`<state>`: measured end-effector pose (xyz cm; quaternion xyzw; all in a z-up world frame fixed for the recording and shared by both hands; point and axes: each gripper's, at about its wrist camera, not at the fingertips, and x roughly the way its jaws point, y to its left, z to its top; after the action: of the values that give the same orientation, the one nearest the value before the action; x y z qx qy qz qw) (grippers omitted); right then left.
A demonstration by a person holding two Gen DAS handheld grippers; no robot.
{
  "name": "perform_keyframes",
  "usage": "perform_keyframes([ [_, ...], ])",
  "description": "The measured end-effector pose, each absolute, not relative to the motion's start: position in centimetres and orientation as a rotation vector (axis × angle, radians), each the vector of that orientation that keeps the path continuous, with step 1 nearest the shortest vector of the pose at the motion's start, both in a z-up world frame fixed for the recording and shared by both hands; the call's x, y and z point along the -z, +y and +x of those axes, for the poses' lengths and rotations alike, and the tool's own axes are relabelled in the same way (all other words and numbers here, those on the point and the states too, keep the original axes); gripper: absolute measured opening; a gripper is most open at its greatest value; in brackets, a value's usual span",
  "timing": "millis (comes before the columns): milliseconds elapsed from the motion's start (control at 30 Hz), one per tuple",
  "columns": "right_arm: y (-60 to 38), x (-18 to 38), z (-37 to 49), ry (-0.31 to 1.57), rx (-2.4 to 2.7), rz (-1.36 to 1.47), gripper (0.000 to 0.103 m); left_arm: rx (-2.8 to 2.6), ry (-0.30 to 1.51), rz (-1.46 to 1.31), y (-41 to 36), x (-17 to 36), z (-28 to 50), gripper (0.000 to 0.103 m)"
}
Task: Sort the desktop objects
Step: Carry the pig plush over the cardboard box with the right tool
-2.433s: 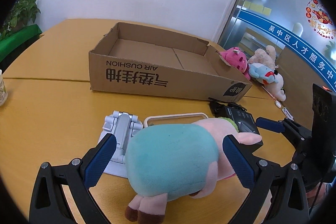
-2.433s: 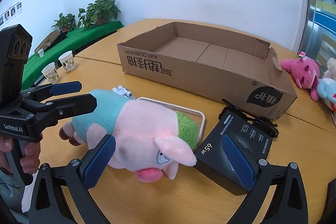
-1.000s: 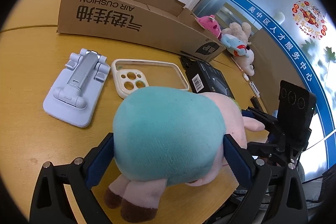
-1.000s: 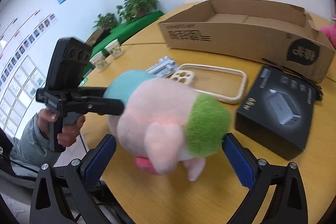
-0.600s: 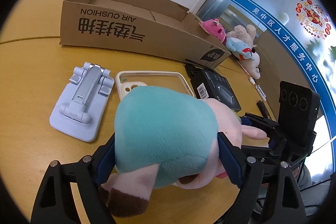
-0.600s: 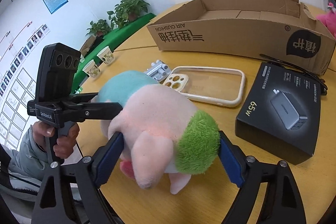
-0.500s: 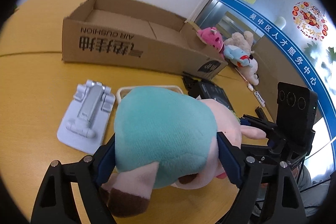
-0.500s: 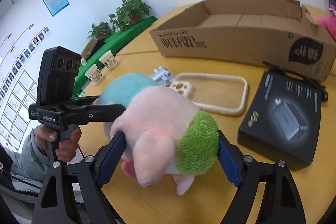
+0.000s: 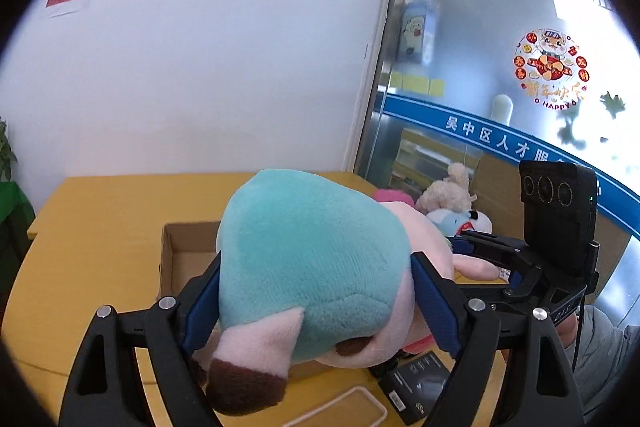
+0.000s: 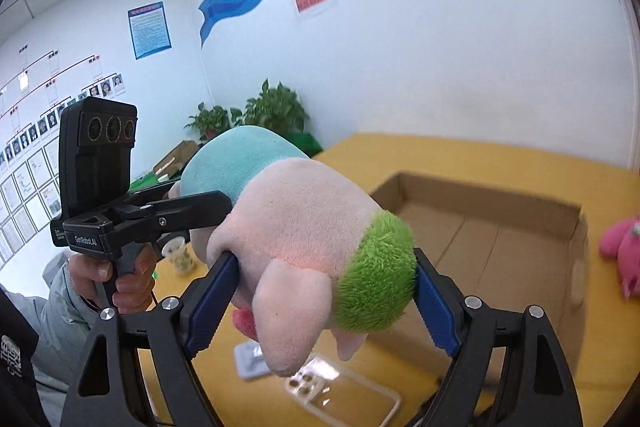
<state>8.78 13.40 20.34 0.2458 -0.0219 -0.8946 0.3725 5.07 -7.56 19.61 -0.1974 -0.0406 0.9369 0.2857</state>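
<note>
Left wrist view: left gripper clenched on teal rear of plush pig, held in air above yellow table. Cardboard box behind, mostly hidden; visible corner shows bare floor. Pig's long axis runs away toward right gripper, brown-tipped legs nearest lens. Black charger box and phone case on table below.

Right wrist view: right gripper clamped on pig's pink head at green tuft; snout points down toward lens, teal rear far, near left gripper. Box interior looks empty, near part hidden. Pink plush outside box, at right
</note>
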Motion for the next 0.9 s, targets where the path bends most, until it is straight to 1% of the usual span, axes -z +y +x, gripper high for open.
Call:
perform_keyframes([
  [233,13.3,-26.8,3.9,0.018,2.312,0.523,0.083,-2.524,-0.150,-0.432,-8.8,-23.2,0.3,0.086],
  [500,13.5,-30.5,-2.2,0.012,2.293,0.477,0.083,-2.538,-0.163,-0.416,-9.4,-24.9,-4.0,0.086],
  [600,13.3,-31.0,-4.4,0.022,2.288,0.473,0.083,-2.541,-0.182,-0.424,-9.3,-24.7,-5.7,0.086],
  [733,12.8,-30.5,-7.8,0.032,2.277,0.480,0.083,-2.528,-0.232,-0.495,-9.4,-22.6,-8.7,0.086],
  [900,12.3,-26.7,-14.1,-0.021,2.244,0.581,0.083,-2.519,-0.305,-0.670,-9.2,-18.2,-13.2,0.086],
])
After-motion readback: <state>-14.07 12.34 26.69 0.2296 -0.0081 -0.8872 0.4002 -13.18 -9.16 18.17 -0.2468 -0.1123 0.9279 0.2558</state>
